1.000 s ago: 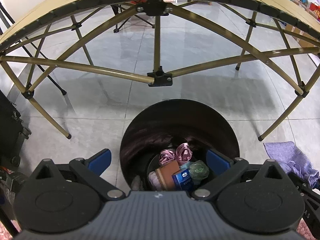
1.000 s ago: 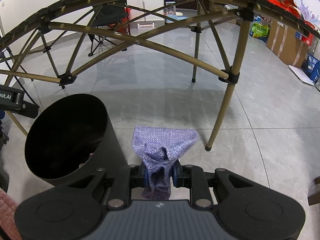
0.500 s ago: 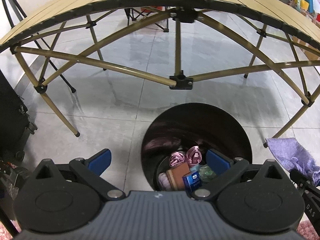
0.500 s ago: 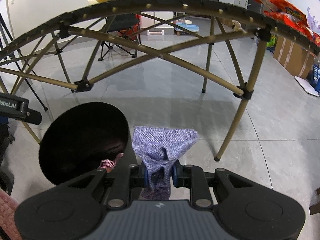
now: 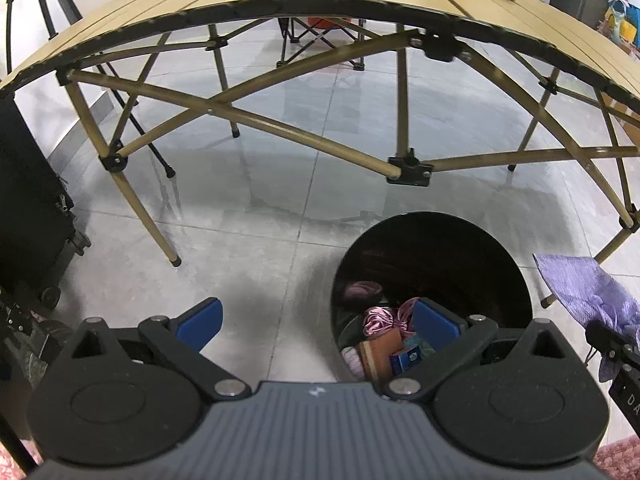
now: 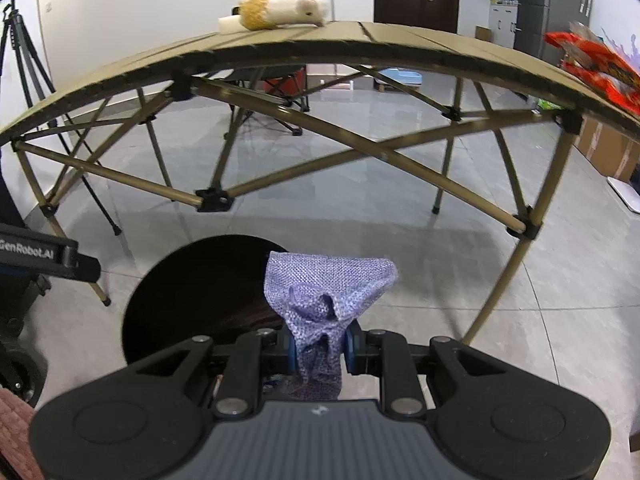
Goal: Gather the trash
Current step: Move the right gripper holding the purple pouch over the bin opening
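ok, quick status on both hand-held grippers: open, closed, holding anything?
Left hand-held gripper: open, nothing between its fingers.
Right hand-held gripper: closed on the purple cloth.

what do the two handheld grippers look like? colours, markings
Both match: left gripper and right gripper have black linkage arms with silver pivot screws, round black housings, a grey ribbed centre body and blue finger pads. White "GenRobot.AI" lettering shows on the left one's side.

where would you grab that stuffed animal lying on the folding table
Grip the plush toy across its yellow midbody, coming from above with fingers straddling its narrow width. It lies flat on its side along the folding table, so the long soft body gives the pads something to squeeze.
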### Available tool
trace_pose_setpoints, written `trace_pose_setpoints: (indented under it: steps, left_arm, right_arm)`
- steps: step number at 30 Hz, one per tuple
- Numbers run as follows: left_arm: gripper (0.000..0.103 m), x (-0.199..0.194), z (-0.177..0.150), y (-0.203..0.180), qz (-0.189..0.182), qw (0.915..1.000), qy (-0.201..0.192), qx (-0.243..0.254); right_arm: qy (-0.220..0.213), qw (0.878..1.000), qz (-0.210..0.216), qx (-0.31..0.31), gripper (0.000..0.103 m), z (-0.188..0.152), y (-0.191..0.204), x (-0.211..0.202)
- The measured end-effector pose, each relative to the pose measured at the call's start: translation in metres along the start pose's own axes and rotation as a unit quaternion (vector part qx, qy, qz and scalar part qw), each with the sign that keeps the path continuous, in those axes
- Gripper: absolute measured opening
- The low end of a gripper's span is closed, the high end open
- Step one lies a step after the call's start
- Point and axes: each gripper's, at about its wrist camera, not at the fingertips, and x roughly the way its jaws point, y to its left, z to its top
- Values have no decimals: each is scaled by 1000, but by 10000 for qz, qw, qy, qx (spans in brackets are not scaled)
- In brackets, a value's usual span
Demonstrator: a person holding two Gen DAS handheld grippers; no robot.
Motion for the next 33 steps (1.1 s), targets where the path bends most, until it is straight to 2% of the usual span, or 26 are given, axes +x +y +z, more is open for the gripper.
trace_pose_setpoints:
  steps: [18, 33]
  left_arm:
    - [103, 0, -7, 55, 176, 9989, 23, -426]
    - [103, 4, -11, 77, 291, 9976, 120, -616]
  right_arm:
    - [57, 9989, 376, -283, 20, 19, 62, 22]
    - [528, 9971, 453, -323, 20, 18, 88, 62]
